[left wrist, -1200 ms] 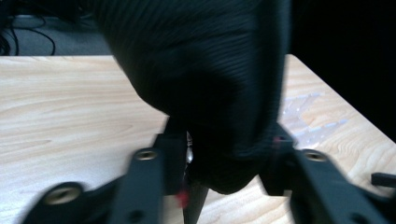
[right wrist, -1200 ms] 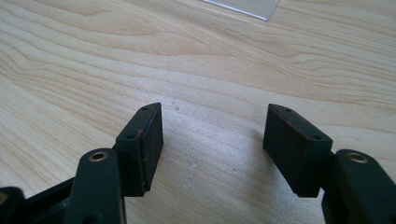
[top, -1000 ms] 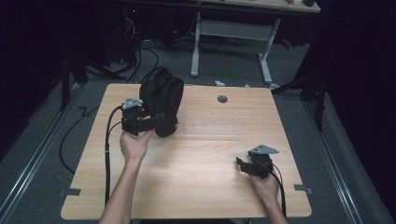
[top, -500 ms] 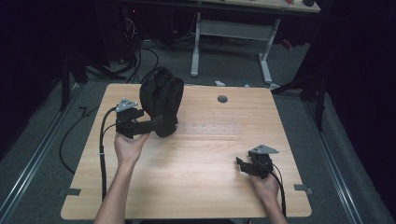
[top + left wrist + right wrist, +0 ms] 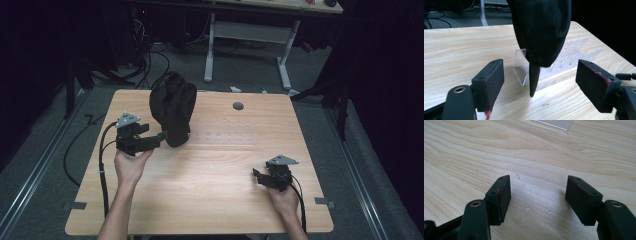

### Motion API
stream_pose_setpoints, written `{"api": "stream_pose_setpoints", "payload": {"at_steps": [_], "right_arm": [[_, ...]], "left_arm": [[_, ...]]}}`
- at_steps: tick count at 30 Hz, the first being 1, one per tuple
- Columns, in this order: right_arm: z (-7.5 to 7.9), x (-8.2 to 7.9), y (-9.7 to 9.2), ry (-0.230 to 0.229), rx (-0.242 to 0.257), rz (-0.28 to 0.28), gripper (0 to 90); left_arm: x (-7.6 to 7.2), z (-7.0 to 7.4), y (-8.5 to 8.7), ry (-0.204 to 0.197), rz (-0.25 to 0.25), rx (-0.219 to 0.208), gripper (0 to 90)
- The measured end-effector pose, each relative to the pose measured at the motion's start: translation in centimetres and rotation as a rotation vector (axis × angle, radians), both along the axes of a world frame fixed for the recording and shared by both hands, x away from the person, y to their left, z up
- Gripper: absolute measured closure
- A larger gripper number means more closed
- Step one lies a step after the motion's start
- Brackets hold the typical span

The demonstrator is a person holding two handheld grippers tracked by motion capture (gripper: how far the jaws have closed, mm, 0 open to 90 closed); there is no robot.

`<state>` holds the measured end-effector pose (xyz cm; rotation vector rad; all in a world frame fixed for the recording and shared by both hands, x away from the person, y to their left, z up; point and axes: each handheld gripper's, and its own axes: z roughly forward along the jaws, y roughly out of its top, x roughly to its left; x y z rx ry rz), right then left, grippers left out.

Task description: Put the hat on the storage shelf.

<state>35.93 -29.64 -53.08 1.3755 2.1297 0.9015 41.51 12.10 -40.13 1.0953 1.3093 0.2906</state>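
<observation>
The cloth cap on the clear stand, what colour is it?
Black cap, clearest in the left gripper view.

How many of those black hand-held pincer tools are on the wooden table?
2. The left gripper is at the table's left, open, its jaws pointing at the black fabric cap on a clear plastic stand. The right gripper is near the front right, open and empty.
</observation>
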Motion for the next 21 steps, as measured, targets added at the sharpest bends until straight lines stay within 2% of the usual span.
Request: {"api": "stream_pose_setpoints", "payload": {"at_steps": [8, 21], "right_arm": [[0.0, 0.0, 0.0, 0.000, 0.000, 0.000, 37.2], [0.0, 0.0, 0.0, 0.000, 0.000, 0.000, 37.2]], "left_arm": [[-0.9, -0.7, 0.8, 0.004, 0.018, 0.001, 22.1], [-2.3, -2.5, 1.4, 0.013, -0.003, 0.016, 23.2]]}}
